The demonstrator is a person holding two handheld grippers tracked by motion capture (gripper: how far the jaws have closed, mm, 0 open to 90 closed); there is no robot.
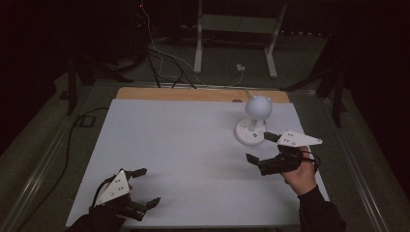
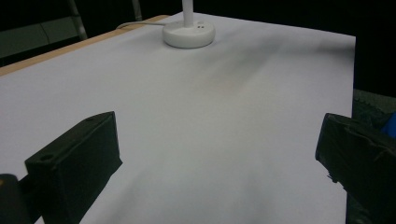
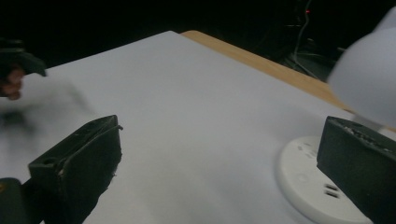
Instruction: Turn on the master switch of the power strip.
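Note:
A small white desk lamp [image 1: 257, 107] with a round head stands on its round base [image 1: 250, 132] at the table's right back. The same base [image 2: 189, 33] sits far ahead in the left gripper view, and close at the lower right [image 3: 308, 179] in the right gripper view under the lamp head [image 3: 369, 79]. My right gripper [image 1: 261, 147] hovers open just in front of the base, nothing between its jaws. Near the front left edge my left gripper [image 1: 146, 187] is open too, over bare white surface.
The table is covered by a white sheet [image 1: 193, 159], with a wooden strip [image 1: 193, 94] along the back edge. The lamp's cord [image 1: 239, 77] runs off the back to cables on the dark floor. A white stand [image 1: 237, 29] is behind the table.

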